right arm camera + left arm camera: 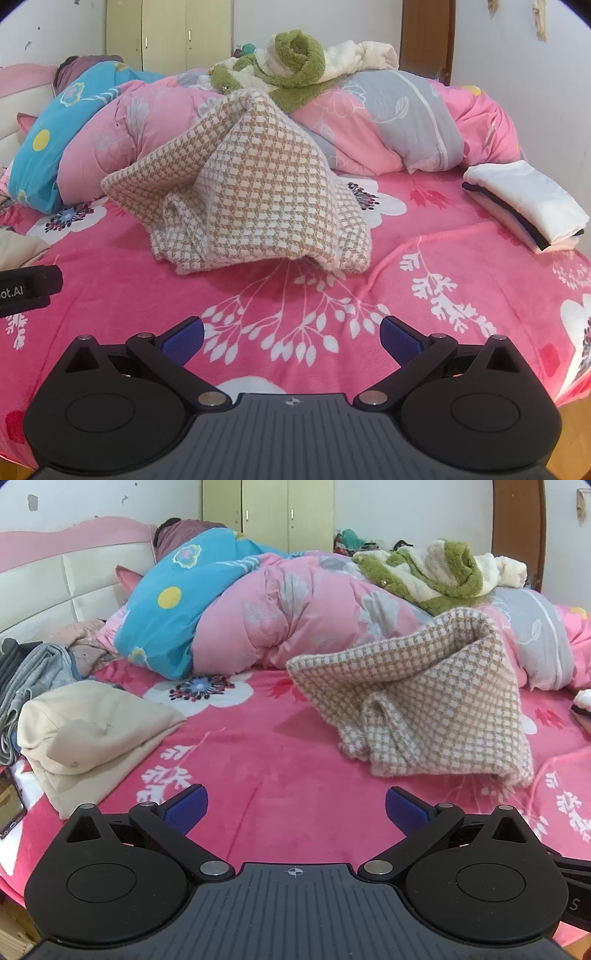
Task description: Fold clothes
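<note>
A tan-and-white checked knit garment [424, 690] [258, 192] lies crumpled on the pink flowered bed cover [258, 746] [332, 295], its back part leaning up against the quilt. My left gripper [295, 808] is open, low over the cover, short of the garment and to its left, with nothing between the blue pads [186, 806]. My right gripper [291, 334] is open too, a little in front of the garment's near hem, holding nothing. The left gripper's black body [26, 290] shows at the left edge of the right wrist view.
A bunched pink and blue quilt [258, 616] [388, 122] runs across the back of the bed, with a green-and-cream fleece [436, 572] [291, 66] on top. A folded cream garment [85, 734] and grey clothes [29, 675] lie left. A folded white-and-black stack [528, 203] lies right. A phone [9, 805] sits at the left edge.
</note>
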`<state>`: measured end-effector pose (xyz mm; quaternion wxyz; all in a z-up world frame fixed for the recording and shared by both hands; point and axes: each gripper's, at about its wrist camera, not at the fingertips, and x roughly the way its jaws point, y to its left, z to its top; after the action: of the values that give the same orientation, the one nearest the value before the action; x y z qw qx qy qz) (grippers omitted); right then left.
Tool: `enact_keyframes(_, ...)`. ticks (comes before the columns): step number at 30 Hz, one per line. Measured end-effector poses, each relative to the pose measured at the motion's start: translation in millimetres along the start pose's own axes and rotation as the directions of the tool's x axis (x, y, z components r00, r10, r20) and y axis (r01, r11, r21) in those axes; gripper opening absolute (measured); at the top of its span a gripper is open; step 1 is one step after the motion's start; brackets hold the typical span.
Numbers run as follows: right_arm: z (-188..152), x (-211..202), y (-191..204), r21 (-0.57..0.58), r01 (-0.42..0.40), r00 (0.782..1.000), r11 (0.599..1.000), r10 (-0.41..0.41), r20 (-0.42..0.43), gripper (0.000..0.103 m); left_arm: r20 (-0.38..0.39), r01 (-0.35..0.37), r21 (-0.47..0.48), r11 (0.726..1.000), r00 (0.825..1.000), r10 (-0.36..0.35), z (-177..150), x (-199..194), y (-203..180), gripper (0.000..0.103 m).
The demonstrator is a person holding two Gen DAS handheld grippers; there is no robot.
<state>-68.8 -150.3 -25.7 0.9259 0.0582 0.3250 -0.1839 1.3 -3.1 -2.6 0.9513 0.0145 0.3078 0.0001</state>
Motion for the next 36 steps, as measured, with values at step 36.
enact_keyframes(36, 1.7, -0.1, 2.5, -0.001, 0.004, 1.000, 1.000, -0.004, 0.004, 0.103, -0.042, 0.003, -0.023, 1.000, 0.999, -0.004, 0.3, 7.6, 5.2, 0.103)
